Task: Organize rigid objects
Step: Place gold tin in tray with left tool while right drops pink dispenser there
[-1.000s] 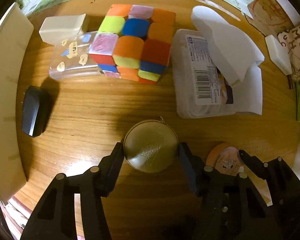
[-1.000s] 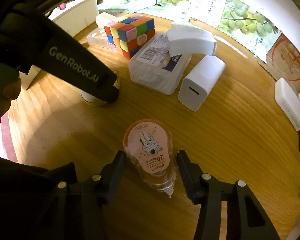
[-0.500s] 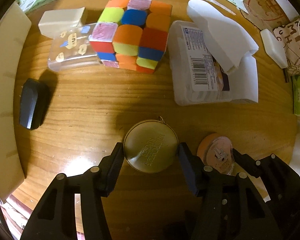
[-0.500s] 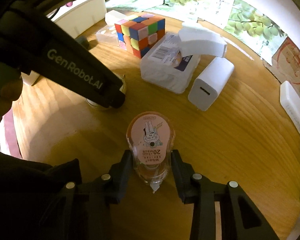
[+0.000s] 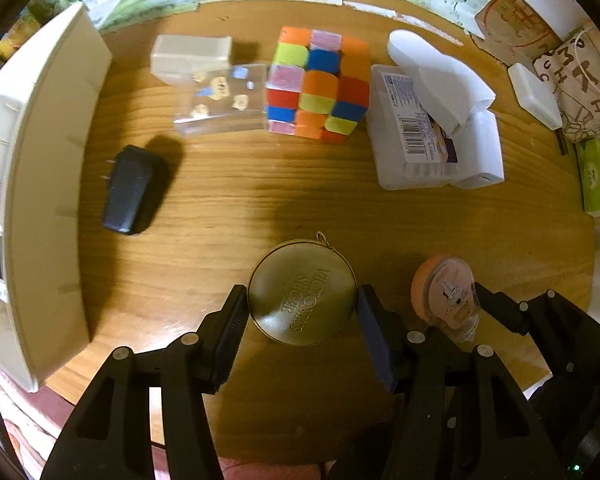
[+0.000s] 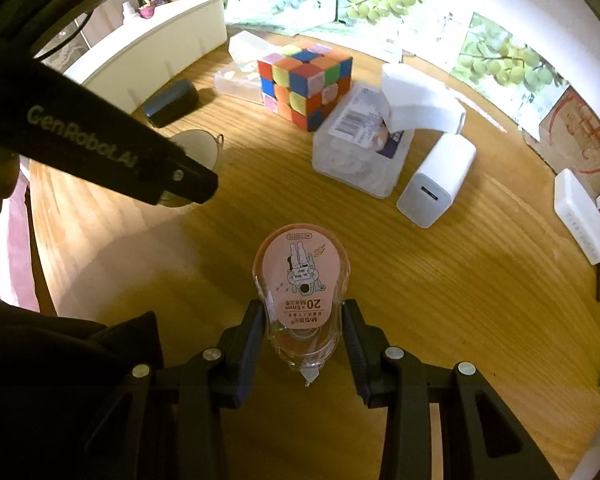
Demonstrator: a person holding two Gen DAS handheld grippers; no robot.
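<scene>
1. The round brass tin [image 5: 302, 293] is clamped between the jaws of the left gripper [image 5: 302, 312], which are spread about as wide as the tin and pressed on its rim; whether it is lifted off the wooden table [image 5: 260, 208] cannot be told.
2. The correction tape dispenser [image 6: 302, 292] is pinched at its narrow waist by the right gripper [image 6: 303, 322], closed most of the way, label up and tip pointing back toward the camera.
3. Both pieces are judged to be held for moving toward the grouped items beyond: the puzzle cube [image 5: 318, 84], the clear lidded box [image 6: 358, 152] and the white charger [image 6: 436, 182].
4. Both grippers are angled steeply downward, side by side near the table's front edge.
</scene>
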